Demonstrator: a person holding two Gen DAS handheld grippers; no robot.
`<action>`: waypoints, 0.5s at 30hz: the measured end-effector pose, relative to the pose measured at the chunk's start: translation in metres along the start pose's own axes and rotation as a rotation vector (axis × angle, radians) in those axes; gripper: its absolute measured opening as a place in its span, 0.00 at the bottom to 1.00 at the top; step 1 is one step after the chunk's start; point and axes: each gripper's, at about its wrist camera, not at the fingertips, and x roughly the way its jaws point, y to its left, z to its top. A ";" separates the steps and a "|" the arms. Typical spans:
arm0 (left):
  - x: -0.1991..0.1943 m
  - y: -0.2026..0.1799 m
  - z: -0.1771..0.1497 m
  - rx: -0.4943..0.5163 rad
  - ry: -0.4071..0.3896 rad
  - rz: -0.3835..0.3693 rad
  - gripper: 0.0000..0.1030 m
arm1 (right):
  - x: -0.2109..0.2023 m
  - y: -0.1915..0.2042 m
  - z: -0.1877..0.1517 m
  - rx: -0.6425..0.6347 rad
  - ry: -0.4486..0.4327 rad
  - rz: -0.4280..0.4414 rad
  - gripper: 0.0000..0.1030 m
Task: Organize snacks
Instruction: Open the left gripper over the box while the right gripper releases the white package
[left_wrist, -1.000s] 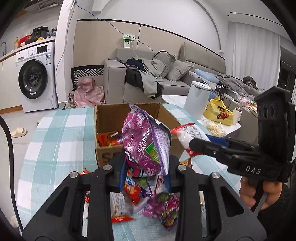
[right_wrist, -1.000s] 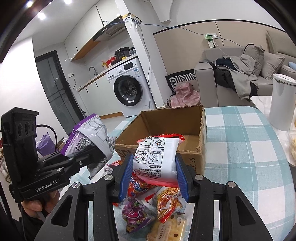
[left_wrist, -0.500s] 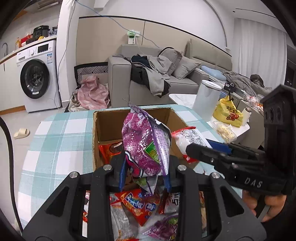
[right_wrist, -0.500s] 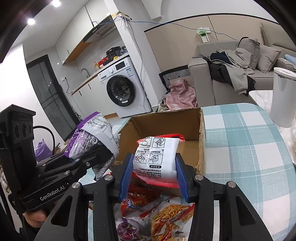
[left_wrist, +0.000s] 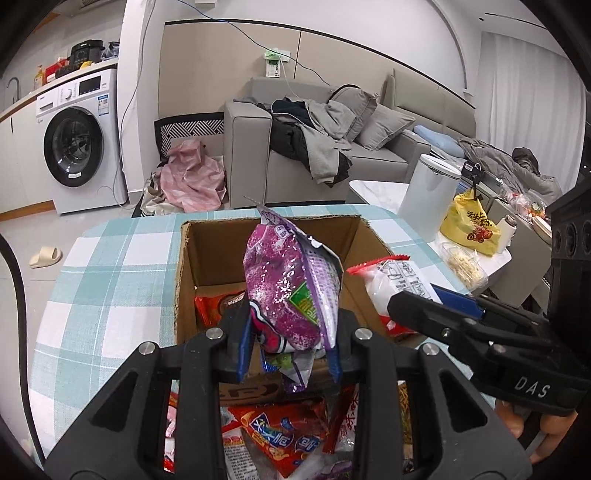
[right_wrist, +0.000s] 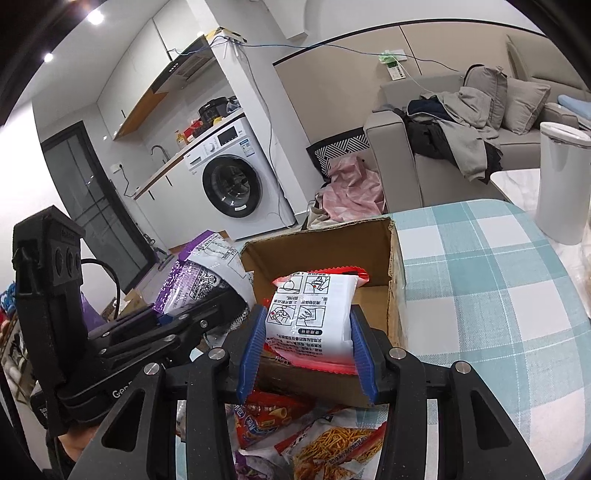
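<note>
Two snack packets held over the open cardboard box (left_wrist: 273, 236).

The left tongs (left_wrist: 288, 347) clench the lower part of a purple snack bag (left_wrist: 288, 291), which stands upright above the box's near wall; the right tongs (right_wrist: 306, 350) grasp a white packet with red edges (right_wrist: 314, 314) by its sides, also at the near wall. A red packet (left_wrist: 210, 310) lies inside the box. More snack packets (right_wrist: 332, 443) lie loose on the checked counter (right_wrist: 480, 295) just in front of the box. A sofa (left_wrist: 332, 147) and a washing machine (left_wrist: 77, 144) stand behind.
</note>
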 end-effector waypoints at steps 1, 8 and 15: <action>0.001 0.000 0.000 0.003 -0.001 0.002 0.27 | 0.002 0.000 0.000 -0.001 0.003 -0.003 0.44; 0.016 0.007 0.003 -0.019 0.035 0.006 0.29 | 0.003 -0.003 -0.002 0.006 -0.012 0.021 0.47; -0.007 0.012 -0.015 -0.002 0.016 0.011 0.82 | -0.019 -0.006 -0.003 -0.028 -0.047 -0.019 0.71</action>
